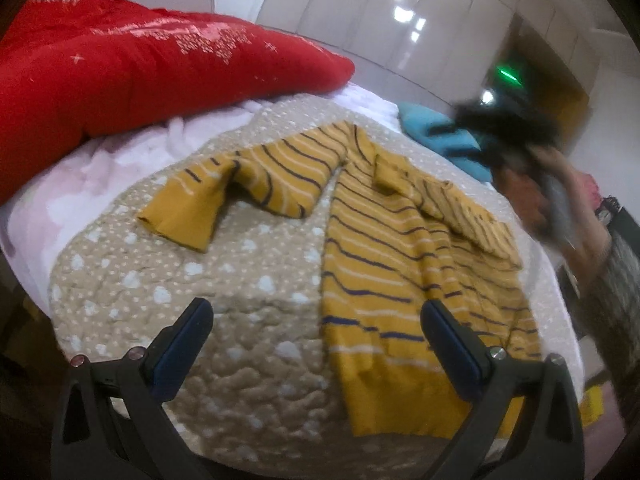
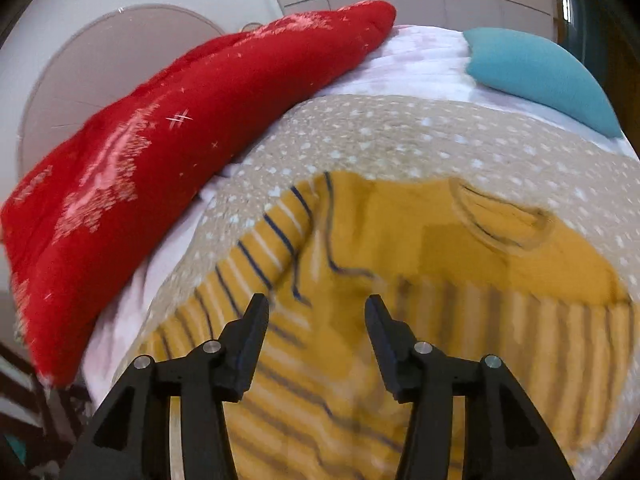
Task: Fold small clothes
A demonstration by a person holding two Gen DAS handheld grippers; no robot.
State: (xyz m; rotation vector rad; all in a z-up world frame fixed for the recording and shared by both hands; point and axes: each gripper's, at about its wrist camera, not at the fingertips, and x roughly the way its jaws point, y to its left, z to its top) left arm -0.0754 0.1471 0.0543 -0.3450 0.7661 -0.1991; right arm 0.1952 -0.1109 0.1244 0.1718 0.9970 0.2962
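the yellow striped sweater (image 1: 400, 248) lies spread flat on the dotted beige quilt (image 1: 224, 280). left gripper (image 1: 316, 316) jaws wide apart, empty; right gripper (image 2: 316, 312) parted above the sweater, gripping nothing.

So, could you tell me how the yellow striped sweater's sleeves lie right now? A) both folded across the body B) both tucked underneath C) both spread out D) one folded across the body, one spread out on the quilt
D: on the yellow striped sweater, one sleeve lies across the body while the other sleeve sprawls out on the dotted quilt.
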